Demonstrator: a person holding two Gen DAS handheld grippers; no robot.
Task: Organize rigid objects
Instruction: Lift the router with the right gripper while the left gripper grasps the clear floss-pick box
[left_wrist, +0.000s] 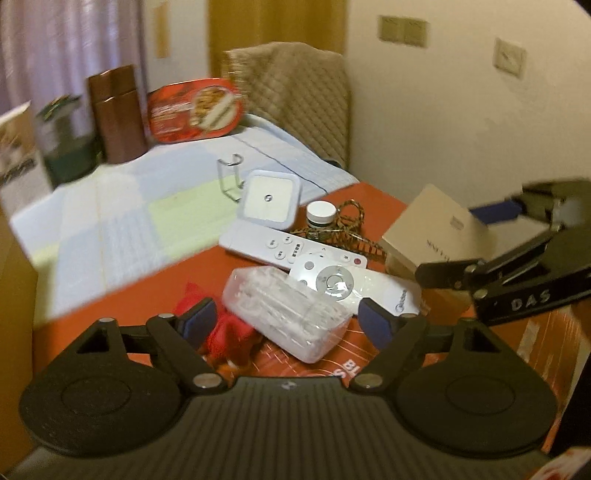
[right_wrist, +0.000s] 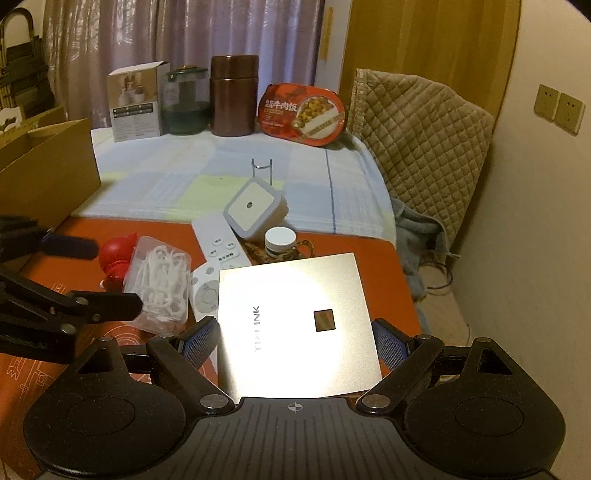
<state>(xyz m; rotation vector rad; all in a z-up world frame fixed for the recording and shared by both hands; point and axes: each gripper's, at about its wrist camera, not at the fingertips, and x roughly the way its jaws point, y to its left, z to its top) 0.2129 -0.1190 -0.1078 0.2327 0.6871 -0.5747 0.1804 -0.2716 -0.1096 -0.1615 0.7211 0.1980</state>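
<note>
While both tools hang over the clutter on the red worktop (right_wrist: 384, 266), the step in hand looks like picking what to clear first.

Left tool (left_wrist: 291, 319): fingers apart, straddling the clear box (left_wrist: 288, 314) of white earphones; pads beside its ends, contact not certain, grip not yet made. Red toy (left_wrist: 225, 332) just left of the box. Two white remotes (left_wrist: 269, 243) lie behind it, overlapping.

Right tool (right_wrist: 293, 338): fingers wide, flanking the gold router box (right_wrist: 295, 321); left pad looks to touch its edge, right pad has a gap.

Next move, I judge: close squarely on each box, then lift clear. Cardboard carton (right_wrist: 44, 173) at far left seems a likely destination.
</note>
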